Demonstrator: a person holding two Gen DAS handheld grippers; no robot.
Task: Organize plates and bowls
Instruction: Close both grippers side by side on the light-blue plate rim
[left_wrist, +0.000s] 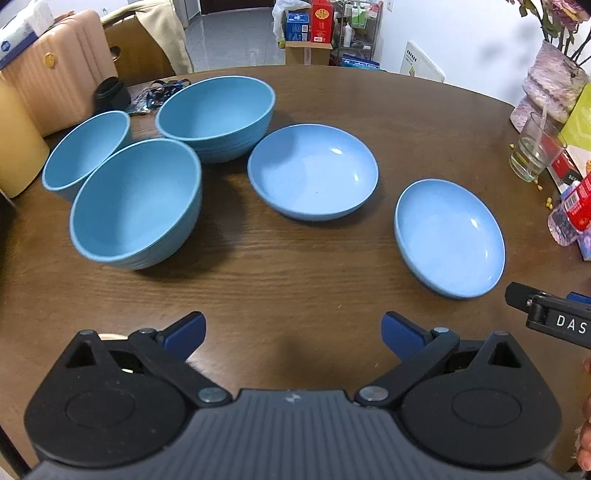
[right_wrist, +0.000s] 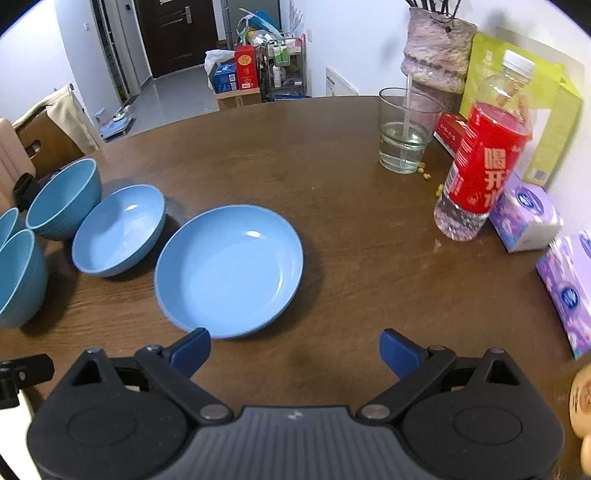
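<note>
1. Hovering over bare wooden table (left_wrist: 295, 258), left gripper (left_wrist: 293, 334) is spread wide, empty.
2. Right gripper (right_wrist: 295, 349) likewise gapes, its left fingertip (right_wrist: 192, 347) at the shallow blue plate (right_wrist: 229, 273) rim.
3. Second plate (left_wrist: 313, 170) sits apart; three deep bowls (left_wrist: 136, 203) cluster beyond, left.

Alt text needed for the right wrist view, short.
Open right gripper hovers over a brown wooden table, its left blue finger at the near rim of a shallow blue plate. More blue bowls sit left; a water glass and red-labelled bottle stand right.
</note>
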